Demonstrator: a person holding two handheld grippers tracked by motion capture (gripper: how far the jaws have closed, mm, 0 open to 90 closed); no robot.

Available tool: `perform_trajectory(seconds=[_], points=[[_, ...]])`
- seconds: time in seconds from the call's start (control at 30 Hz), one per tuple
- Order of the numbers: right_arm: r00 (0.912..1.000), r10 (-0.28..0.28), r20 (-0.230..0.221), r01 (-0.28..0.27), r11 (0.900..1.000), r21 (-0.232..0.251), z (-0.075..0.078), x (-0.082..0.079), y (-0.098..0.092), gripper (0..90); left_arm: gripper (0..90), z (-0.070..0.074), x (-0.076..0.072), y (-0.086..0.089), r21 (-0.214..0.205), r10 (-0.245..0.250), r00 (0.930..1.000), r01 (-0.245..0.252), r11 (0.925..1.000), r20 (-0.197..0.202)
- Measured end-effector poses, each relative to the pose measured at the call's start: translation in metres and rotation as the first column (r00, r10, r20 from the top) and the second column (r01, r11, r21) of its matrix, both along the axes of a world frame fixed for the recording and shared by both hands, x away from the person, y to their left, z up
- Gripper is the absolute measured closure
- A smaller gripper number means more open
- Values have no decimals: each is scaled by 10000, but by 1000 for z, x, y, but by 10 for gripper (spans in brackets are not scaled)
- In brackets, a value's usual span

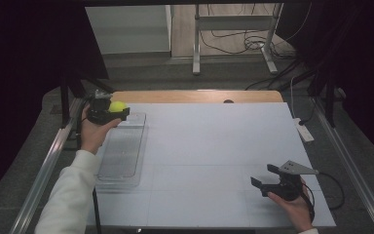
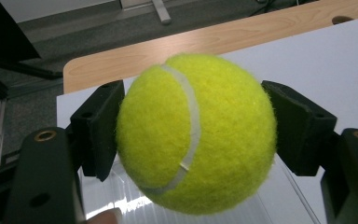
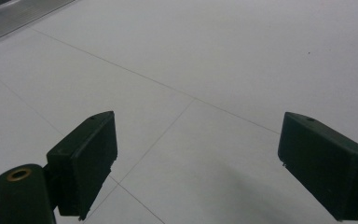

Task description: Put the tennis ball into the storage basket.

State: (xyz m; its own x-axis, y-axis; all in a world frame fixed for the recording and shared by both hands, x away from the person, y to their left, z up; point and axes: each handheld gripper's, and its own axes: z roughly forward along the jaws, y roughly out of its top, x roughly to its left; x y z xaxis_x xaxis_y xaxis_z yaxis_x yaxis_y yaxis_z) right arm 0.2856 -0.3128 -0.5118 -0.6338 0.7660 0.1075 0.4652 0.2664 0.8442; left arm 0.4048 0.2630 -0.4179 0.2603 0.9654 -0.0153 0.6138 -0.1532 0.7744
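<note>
A yellow tennis ball is clamped between the black pads of my left gripper, which is shut on it and held above the far end of a clear plastic tray at the table's left. My right gripper hovers low over the white table top at the near right, jaws wide open with nothing between them.
A wooden strip runs along the table's far edge. Metal rails flank both sides. A white power strip lies at the right edge. A metal stand and cables sit on the floor beyond.
</note>
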Motion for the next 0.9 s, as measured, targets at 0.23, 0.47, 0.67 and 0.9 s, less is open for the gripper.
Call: perform_trajectory(seconds=[0.23, 0.47, 0.67, 0.9], points=[[10000, 3, -7, -3, 10000, 30, 0, 0, 0, 120, 262, -3, 3, 4, 119, 168, 9998, -167, 9998, -126], [10000, 14, -7, -14, 10000, 19, 0, 0, 0, 120, 261, -6, 6, 8, 184, 346, 9990, -341, 9992, -287], [10000, 16, -22, -16, 10000, -31, -1, 0, 0, 120, 261, -9, 8, 10, 252, 383, 9984, -372, 9990, -424], [10000, 3, -40, -3, 10000, -10, -1, 0, 0, 120, 261, -15, 12, 14, 323, 501, 9969, -482, 9983, -607]])
